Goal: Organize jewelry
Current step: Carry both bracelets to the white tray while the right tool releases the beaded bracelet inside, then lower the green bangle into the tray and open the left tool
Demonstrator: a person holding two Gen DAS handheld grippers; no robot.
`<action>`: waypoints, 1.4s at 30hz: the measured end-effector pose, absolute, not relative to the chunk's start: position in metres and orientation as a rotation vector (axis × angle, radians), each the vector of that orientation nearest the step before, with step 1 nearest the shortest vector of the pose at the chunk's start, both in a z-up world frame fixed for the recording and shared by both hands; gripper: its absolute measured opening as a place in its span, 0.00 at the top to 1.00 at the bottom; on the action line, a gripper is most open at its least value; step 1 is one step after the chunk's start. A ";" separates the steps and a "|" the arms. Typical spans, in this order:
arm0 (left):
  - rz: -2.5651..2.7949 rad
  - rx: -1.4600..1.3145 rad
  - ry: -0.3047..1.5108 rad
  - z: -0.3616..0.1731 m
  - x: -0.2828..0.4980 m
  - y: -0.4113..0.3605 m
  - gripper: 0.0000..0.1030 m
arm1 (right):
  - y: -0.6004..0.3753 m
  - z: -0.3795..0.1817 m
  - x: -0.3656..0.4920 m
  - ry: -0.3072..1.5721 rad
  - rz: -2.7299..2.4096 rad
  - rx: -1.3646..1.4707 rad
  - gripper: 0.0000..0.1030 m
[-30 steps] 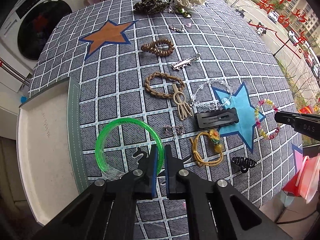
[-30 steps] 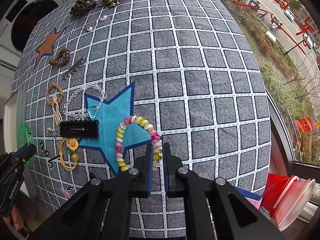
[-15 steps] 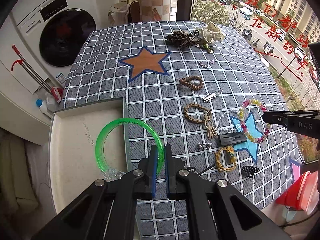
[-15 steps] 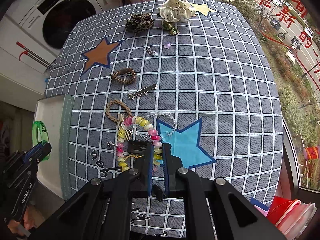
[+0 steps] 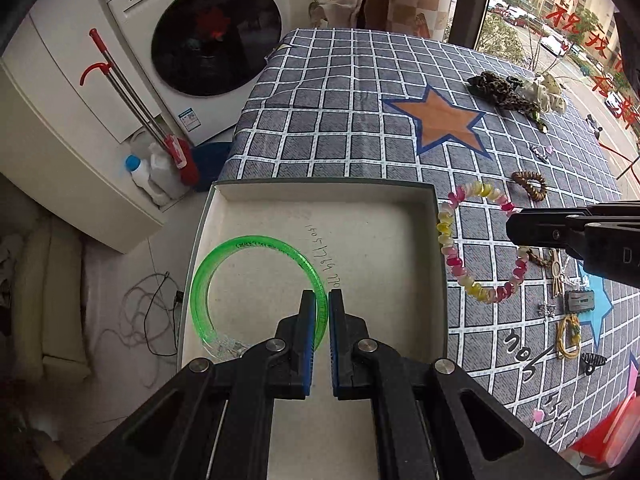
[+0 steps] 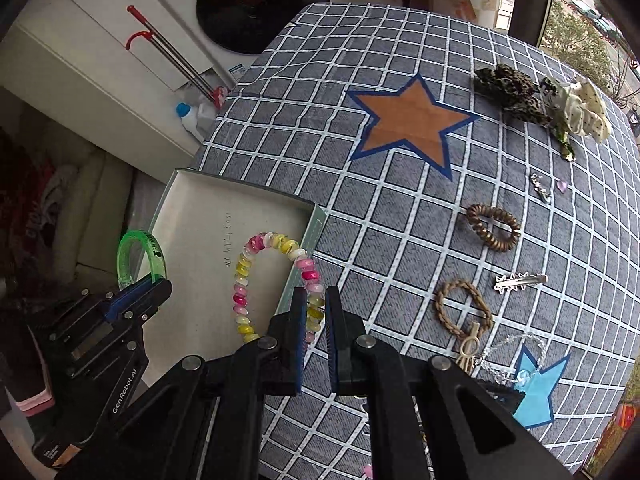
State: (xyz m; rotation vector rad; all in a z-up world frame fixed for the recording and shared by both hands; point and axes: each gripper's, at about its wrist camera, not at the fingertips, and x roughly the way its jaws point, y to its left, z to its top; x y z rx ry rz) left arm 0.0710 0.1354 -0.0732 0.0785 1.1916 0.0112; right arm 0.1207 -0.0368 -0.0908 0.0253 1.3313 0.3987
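Observation:
My left gripper (image 5: 321, 300) is shut on a green bangle (image 5: 224, 256) and holds it above the white tray (image 5: 400, 240) at the table's left edge. My right gripper (image 6: 316, 296) is shut on a pink and yellow bead bracelet (image 6: 244, 276) and holds it over the tray's right wall (image 6: 312, 232). The bracelet (image 5: 448, 240) and the right gripper (image 5: 516, 228) also show in the left wrist view, just right of the tray. The left gripper (image 6: 160, 280) with the bangle (image 6: 132, 252) shows in the right wrist view.
Several hair ties, clips and a yellow cord bracelet (image 5: 568, 336) lie on the checked tablecloth (image 6: 400, 208) to the right. Scrunchies (image 6: 516, 92) lie at the far side. A washing machine (image 5: 208, 32) and bottles (image 5: 140, 172) stand beyond the table's left edge.
Both grippers have lifted their bracelets off the cloth and carried them left. The bangle is now over the tray. The bead bracelet has reached the tray's right wall.

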 end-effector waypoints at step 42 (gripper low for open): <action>0.043 0.026 1.273 -0.114 0.113 0.160 0.86 | -0.007 -0.113 0.160 1.296 0.434 0.144 0.65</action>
